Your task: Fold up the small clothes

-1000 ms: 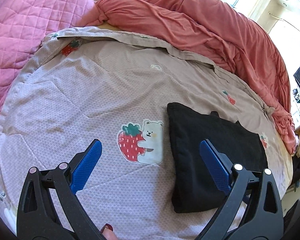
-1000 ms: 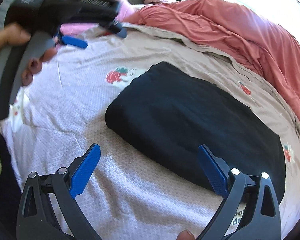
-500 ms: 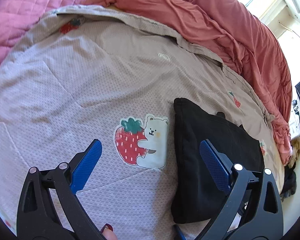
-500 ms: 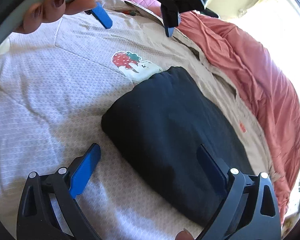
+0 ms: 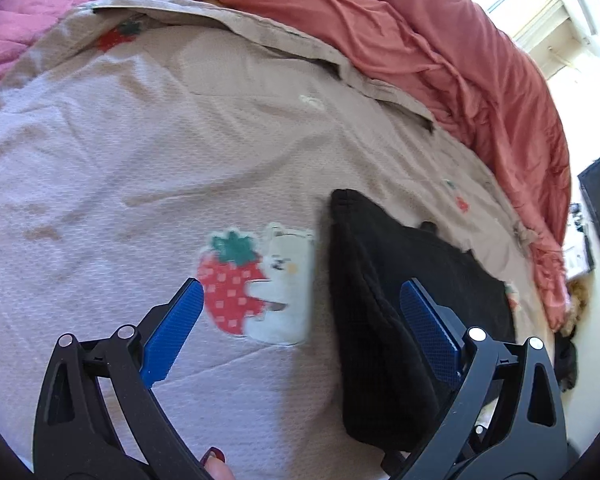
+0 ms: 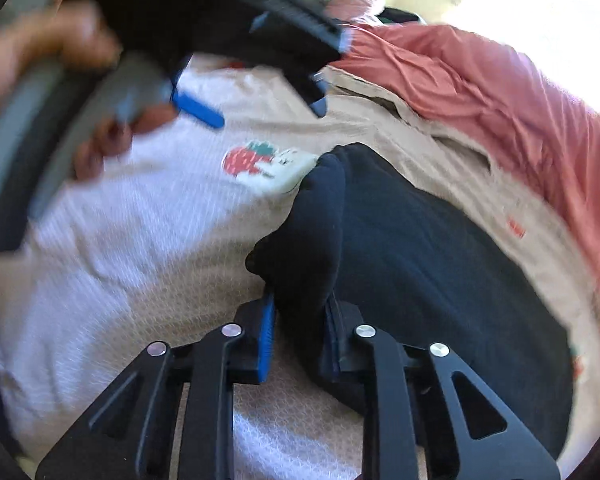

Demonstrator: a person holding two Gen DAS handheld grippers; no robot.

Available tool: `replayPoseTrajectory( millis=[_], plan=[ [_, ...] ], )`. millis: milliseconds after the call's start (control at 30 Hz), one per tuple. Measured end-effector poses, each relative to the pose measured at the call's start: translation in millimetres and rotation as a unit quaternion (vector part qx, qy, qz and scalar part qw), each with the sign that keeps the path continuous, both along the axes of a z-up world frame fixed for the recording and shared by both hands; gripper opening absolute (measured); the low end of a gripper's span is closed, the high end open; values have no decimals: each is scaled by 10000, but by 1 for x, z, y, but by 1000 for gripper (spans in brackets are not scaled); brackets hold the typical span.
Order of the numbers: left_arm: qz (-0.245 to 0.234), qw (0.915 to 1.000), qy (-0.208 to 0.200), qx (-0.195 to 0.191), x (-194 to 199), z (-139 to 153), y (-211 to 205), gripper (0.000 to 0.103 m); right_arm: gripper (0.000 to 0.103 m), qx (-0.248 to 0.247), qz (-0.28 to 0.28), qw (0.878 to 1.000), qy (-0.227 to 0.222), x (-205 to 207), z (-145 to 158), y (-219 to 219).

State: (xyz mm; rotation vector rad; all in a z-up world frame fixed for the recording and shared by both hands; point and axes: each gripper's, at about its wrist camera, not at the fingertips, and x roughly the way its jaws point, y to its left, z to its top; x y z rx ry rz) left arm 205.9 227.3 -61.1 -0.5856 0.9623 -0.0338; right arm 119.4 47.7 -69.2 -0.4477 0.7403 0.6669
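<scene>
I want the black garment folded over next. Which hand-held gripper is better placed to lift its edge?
The right hand-held gripper: its jaws have just closed on the black garment's bunched near edge. The left hand-held gripper is open above the bedsheet, gripping nothing.

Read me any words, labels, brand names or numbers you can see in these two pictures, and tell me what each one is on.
No text can be read in either view.
The bed cover carries only pictures: a strawberry and bear print, with no lettering.
The black garment shows no label or logo.
The left gripper's body, seen in the right wrist view, is too blurred to show any label.
</scene>
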Motion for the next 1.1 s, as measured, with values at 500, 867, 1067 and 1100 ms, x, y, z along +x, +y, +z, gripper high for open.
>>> replayPoseTrajectory(
  millis=[500, 867, 1067, 1100],
  plan=[
    [-498, 9741, 284, -2186, 31, -52, -29, 68, 17, 548, -216, 9978, 306, 7, 25, -24],
    [-654, 9814, 324, -1778, 35, -49, -52, 29, 17, 421, -208, 9982, 376, 7, 16, -19],
    [-687, 9820, 190, -1751, 35, -41, -52, 22, 16, 335, -229, 9979, 496, 7, 14, -21],
    [-704, 9819, 154, -1752, 34, -38, -54, 22, 15, 377, -238, 9979, 480, 6, 17, -25]
  ],
)
